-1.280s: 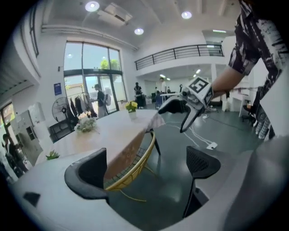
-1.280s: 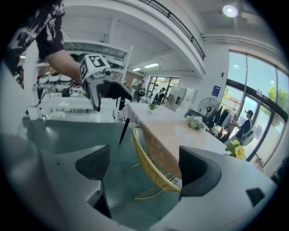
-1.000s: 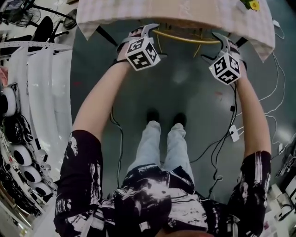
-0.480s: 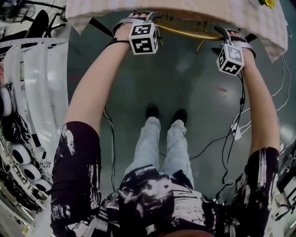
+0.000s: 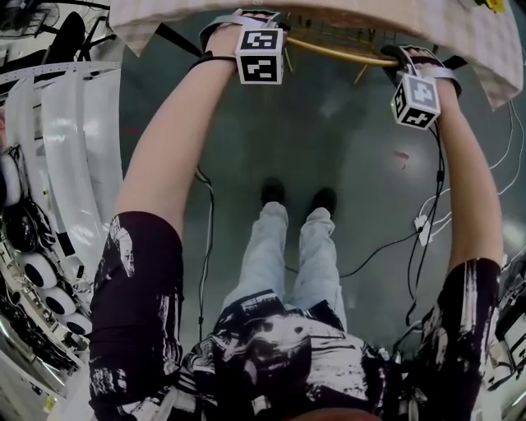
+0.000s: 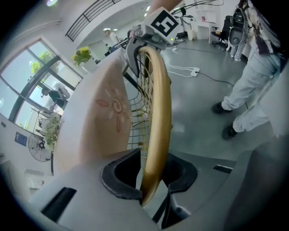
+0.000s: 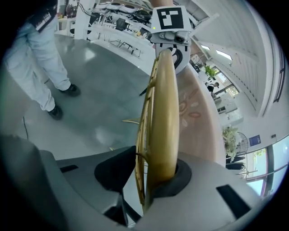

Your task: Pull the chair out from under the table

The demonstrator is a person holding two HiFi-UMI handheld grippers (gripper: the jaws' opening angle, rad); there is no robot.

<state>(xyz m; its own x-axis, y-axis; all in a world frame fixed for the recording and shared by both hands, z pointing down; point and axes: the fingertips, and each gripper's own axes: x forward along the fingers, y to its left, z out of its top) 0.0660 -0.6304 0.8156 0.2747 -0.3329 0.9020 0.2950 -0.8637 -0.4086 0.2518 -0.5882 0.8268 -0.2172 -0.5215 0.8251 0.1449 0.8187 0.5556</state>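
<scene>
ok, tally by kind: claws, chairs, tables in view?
Gold wire-backed metal chair: 1
Beige-clothed table: 1
Grey two-jaw claws: 2; left claw, right claw, jaws closing with the chair's rim between them
Total: 4

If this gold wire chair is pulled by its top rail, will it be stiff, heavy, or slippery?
The gold metal wire chair is probably stiff and fairly light: its back is open mesh on a thick rail. The glossy rounded rail may slip in a grip. On the smooth grey floor it should slide, not tip.
</scene>
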